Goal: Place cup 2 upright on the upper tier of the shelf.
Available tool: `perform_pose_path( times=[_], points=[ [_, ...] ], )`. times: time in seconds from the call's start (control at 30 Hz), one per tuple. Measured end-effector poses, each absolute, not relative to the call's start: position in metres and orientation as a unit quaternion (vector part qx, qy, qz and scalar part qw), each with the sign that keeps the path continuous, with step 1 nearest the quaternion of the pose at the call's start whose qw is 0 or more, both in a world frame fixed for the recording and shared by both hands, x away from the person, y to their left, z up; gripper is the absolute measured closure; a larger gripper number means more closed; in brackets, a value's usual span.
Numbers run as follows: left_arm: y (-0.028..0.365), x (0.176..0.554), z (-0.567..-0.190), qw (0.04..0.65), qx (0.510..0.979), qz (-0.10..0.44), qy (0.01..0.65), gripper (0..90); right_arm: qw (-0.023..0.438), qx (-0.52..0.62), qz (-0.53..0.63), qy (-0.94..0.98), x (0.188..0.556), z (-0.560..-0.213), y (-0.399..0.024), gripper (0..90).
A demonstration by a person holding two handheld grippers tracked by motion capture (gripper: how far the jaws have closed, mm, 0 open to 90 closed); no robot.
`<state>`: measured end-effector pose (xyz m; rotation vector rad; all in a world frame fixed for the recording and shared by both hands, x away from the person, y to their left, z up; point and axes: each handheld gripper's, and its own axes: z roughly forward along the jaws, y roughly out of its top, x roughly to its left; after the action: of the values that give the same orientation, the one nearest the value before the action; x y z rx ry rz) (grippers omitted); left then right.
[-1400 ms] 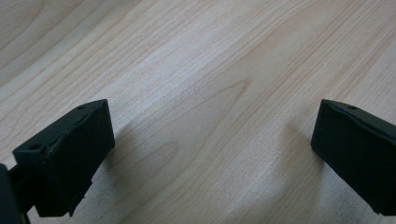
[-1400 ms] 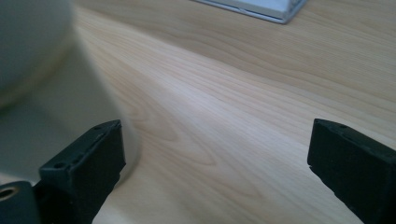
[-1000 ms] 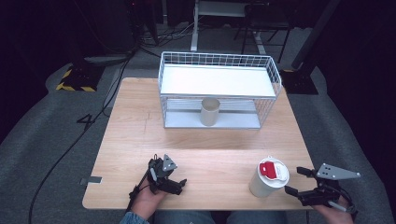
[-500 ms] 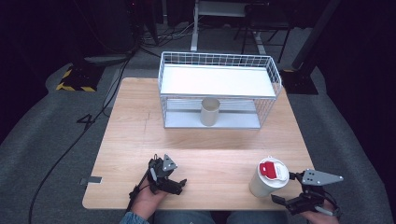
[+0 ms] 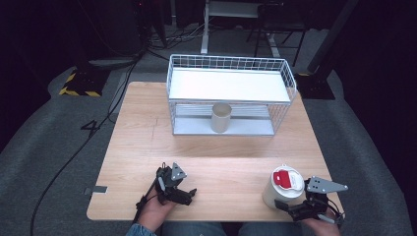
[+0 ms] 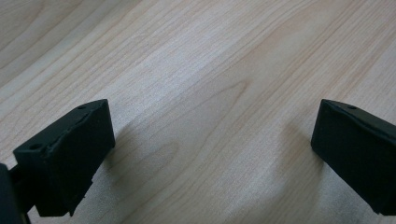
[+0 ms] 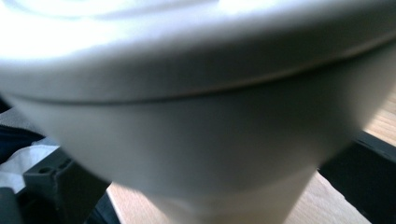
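While moving in from the table's right edge toward the white lidded paper cup with a red label on top (image 5: 285,187), right gripper (image 5: 295,210) now sits low beside that cup, closer than a second ago, when it hung out past the corner. Jaws just been opening, now spread wide, the cup's wall between them in the right gripper view (image 7: 196,140) but apparently not yet pinched. Reads as the approach to a grasp nearly done: closing on the cup is likely the next step, with care not to tip it. Cup itself upright at the near right corner of the pale wooden table (image 5: 216,157), well apart from the white wire two-tier rack (image 5: 231,93) at the far side, where a beige paper cup (image 5: 221,117) stands on the lower shelf. Left gripper (image 5: 184,194) resting near the front edge left of centre, unmoved, jaws apart over bare wood, nothing between them.
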<state>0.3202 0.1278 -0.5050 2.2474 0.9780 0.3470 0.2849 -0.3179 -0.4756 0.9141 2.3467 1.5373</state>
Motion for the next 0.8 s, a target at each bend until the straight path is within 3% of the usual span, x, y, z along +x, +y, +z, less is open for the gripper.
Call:
perform_pose_path(
  times=[0.33, 0.8],
  points=[
    [0.1278, 0.3201, -0.5051, 0.327, 0.858, 0.132, 0.373, 0.1, 0.111, 0.290, 0.541, 0.782, 0.2853, -0.4824, -0.3153, 8.6],
    [0.1280, 0.3202, -0.5050, 0.326, 0.859, 0.132, 0.372, 0.1, 0.126, 0.279, 0.530, 0.791, 0.2838, -0.4801, -0.3143, 10.4]
  ],
)
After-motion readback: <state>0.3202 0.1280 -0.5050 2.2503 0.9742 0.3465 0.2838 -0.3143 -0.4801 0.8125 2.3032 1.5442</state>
